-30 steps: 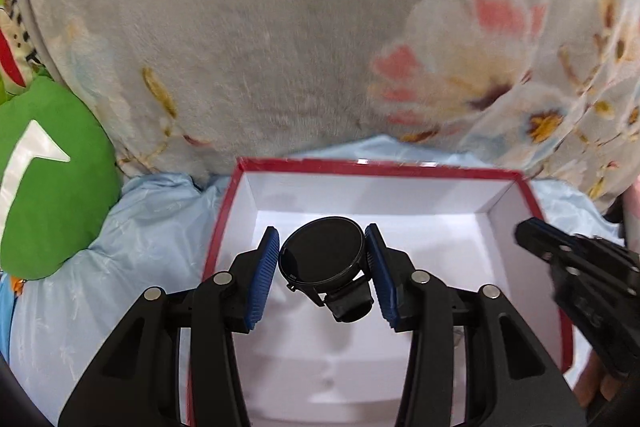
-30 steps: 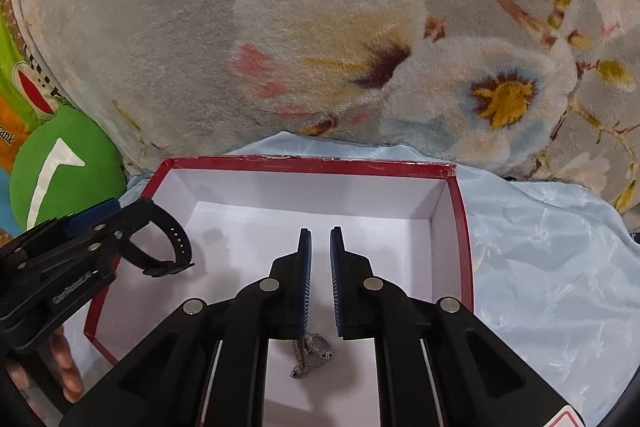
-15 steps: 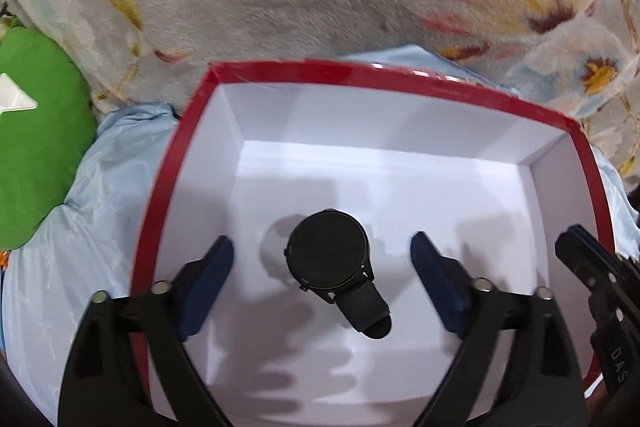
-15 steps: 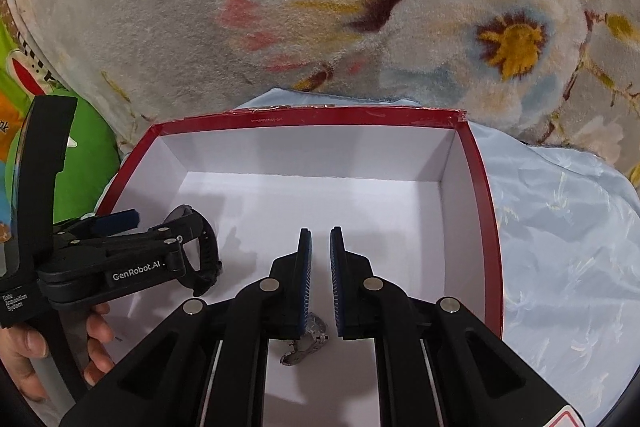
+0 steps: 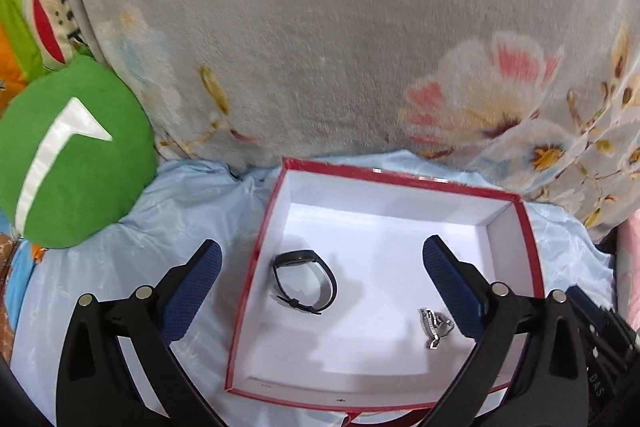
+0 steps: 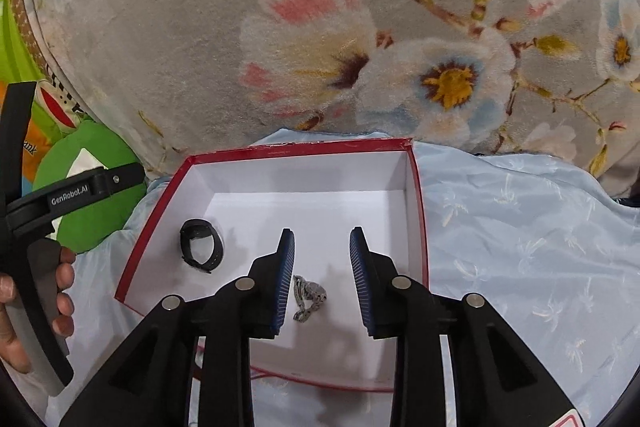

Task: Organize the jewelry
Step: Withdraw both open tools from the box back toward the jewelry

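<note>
Above the red box [image 5: 256, 259], both grippers' fingers [image 5: 192, 287] stand parted, empty.

A: Where's free room?

B: Box [image 5: 532, 247] is open on top, red rim all round, white walls on 4 sides. Floor mostly bare: back half and right side clear.

A: What's in the way inside?

B: 2 things. Black watch [image 5: 305, 282] lies near the left wall, metal bracelet [image 6: 308, 297] near the front, well apart. Bare floor btwn them.

A: Grippers?

B: Left gripper [image 5: 322, 259] has just been opening, nothing btwn its jaws; its left finger hangs outside the box wall. Right gripper [image 6: 322, 251] has just been opening too, bracelet lying loose below the gap.

A: Around the box?

B: Floral blanket [image 5: 340, 47] rises just behind. Green cushion [image 5: 68, 155] blocks far left. Blue sheet [image 6: 520, 247] to the right is open.
</note>
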Demonstrator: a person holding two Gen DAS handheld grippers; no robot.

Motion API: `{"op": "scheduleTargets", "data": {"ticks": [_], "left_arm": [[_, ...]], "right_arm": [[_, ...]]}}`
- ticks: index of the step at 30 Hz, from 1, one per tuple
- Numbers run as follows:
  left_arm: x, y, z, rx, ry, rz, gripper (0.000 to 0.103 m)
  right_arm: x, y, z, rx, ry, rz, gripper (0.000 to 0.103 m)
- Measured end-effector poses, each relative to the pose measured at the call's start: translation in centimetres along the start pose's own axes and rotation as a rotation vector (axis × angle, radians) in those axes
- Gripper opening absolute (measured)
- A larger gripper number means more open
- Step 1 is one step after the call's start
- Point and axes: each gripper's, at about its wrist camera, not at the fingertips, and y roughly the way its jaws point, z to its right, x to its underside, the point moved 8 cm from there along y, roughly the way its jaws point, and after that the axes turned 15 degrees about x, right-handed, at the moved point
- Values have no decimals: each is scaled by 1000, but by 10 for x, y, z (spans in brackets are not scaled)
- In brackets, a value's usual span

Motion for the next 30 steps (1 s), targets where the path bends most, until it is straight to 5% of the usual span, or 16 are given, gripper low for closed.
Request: {"op": "scheduleTargets", "data": {"ticks": [6, 15, 30], "left_arm": [[18, -64, 20, -63, 84, 70, 98], [104, -117, 25, -81, 126, 2, 98], [275, -139, -30, -85, -62, -192, 98]], "right_arm": [[25, -50, 6, 13, -23, 30, 37], [102, -121, 6, 50, -77, 63, 47], [242, -147, 34, 114, -72, -65, 53]]}}
